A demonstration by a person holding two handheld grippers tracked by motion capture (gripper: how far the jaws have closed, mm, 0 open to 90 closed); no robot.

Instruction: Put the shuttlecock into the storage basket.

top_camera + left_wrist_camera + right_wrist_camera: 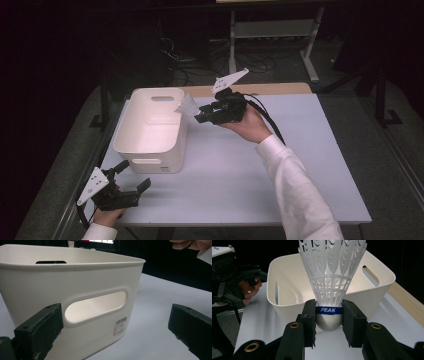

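Shuttlecock (331,277) work centres on the white bin (150,125) at the worktop's (300,165) left, likely its destination. Right hand-held gripper (329,315) clamps the cork just by the bin's rim, skirt pointing toward the bin, axis along the jaws. Left hand-held gripper (131,176) waits open beside the bin.

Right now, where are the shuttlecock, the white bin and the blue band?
shuttlecock (332,272), right gripper view, on its white skirt.
white bin (172,145), high view, on its right wall.
blue band (329,310), right gripper view, on the lettering.
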